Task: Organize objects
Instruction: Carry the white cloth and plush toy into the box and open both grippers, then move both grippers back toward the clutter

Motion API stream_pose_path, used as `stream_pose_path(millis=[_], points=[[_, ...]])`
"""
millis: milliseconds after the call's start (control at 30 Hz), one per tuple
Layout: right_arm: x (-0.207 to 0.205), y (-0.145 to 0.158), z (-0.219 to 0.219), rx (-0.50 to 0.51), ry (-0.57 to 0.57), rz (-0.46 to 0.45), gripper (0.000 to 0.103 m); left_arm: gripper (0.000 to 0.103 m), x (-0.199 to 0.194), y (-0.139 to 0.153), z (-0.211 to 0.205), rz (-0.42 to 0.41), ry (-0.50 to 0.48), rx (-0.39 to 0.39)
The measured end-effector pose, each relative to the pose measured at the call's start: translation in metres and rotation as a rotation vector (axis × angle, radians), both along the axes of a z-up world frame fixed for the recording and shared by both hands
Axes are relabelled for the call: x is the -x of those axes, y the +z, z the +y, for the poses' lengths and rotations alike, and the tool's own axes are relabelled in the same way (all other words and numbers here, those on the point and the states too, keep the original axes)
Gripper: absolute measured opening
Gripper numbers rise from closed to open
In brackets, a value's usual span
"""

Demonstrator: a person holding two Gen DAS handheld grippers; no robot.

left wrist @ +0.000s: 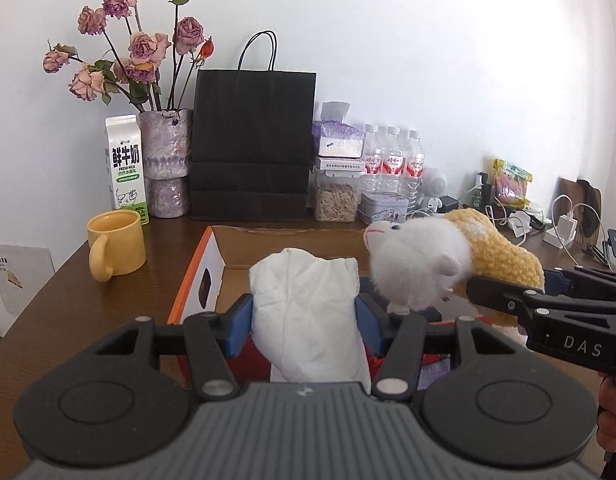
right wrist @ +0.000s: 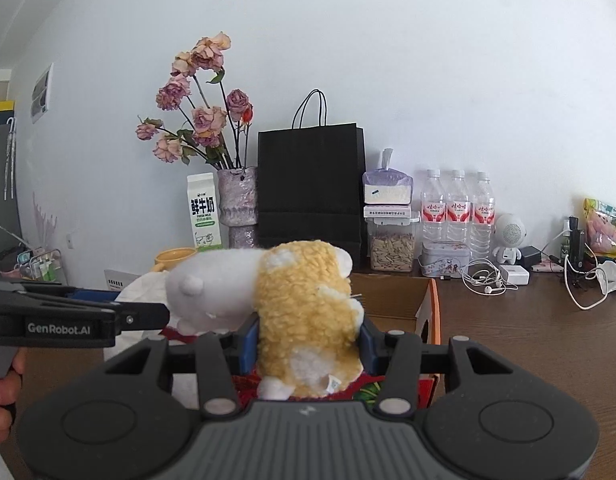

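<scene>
The plush toy point(right wrist: 304, 320), yellow and white, sits clamped between the blue pads of your right hand-held gripper point(right wrist: 306, 340), held up above the open cardboard box point(right wrist: 392, 296) on the brown surface point(right wrist: 528, 340), with its white head pointing toward your left side. Your left hand-held gripper point(left wrist: 304, 320) is closed on a crumpled white cloth point(left wrist: 308, 312), which stands up between its pads over the same box point(left wrist: 200, 276). In the left wrist view the toy point(left wrist: 428, 264) hangs just beside the cloth, to its right, with your right hand-held gripper point(left wrist: 548, 304) reaching in from the edge. Along the wall behind stand a yellow mug point(left wrist: 116, 244), a milk carton point(left wrist: 126, 168), a vase of dried roses point(left wrist: 166, 160), a black paper bag point(left wrist: 252, 144) and three water bottles point(left wrist: 392, 160).
</scene>
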State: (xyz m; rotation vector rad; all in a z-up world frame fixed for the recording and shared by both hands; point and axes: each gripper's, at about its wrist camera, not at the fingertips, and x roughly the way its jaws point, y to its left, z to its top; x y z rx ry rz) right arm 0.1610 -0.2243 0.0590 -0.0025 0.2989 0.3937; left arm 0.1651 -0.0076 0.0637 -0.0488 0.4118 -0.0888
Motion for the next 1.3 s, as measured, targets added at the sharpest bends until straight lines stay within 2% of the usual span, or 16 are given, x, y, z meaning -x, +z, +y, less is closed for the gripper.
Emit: stream_pose_path(millis=[367,567,667,800,833,900,933,967,1300], points=[[-0.089,-0.002,0.019,-0.005,-0.043,0.043,0.047,0.056,-0.089,-0.005,0.010,0.016,0.039,0.027],[-0.126,-0.020,0.022,-0.012,-0.081,0.088,0.047,0.056,-0.117,-0.023,0.017,0.031,0.094,0.023],[-0.134,-0.032,0.022,-0.008,-0.079,0.110,0.047,0.057,-0.125,-0.029,0.018,0.049,0.090,0.016],[-0.139,-0.040,0.020,-0.017,-0.078,0.131,0.050,0.078,-0.121,-0.029,0.023,0.015,0.096,0.053],[-0.140,-0.041,0.020,-0.018,-0.079,0.135,0.054,0.087,-0.119,-0.028,0.022,0.001,0.095,0.049],[-0.140,-0.042,0.019,-0.018,-0.085,0.136,0.078,0.103,-0.116,-0.026,0.021,-0.011,0.096,0.046],[-0.140,-0.043,0.019,-0.018,-0.087,0.133,0.096,0.103,-0.113,-0.024,0.021,-0.024,0.101,0.045],[-0.139,-0.044,0.019,-0.017,-0.086,0.131,0.100,0.103,-0.112,-0.024,0.020,-0.023,0.102,0.038],[-0.131,-0.043,0.023,-0.006,-0.056,0.123,0.101,0.103,-0.107,-0.026,0.019,-0.005,0.105,0.033]])
